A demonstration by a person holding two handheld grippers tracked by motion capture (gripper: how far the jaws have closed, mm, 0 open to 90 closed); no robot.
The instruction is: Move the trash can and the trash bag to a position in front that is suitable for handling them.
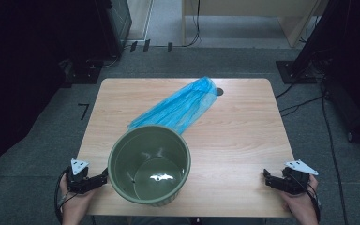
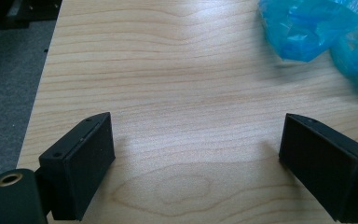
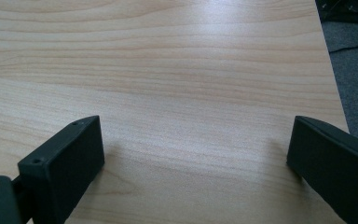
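An empty olive-green bucket (image 1: 149, 164) stands upright near the front edge of the wooden table (image 1: 243, 136). Behind it a crumpled blue plastic bag (image 1: 180, 107) lies stretched toward the far right, and the left gripper view catches that bag (image 2: 314, 32) at its top right. My left gripper (image 1: 104, 176) rests at the table's front left, just left of the bucket, open with bare wood between its jaws (image 2: 196, 154). At the front right corner my right gripper (image 1: 266, 177) is open too, over bare tabletop (image 3: 196, 158).
A small dark hole (image 1: 219, 91) sits in the tabletop by the bag's far end. Grey carpet (image 1: 42, 140) surrounds the table, with cables (image 1: 304, 101) and black stands on the floor at the right and dark equipment at the left.
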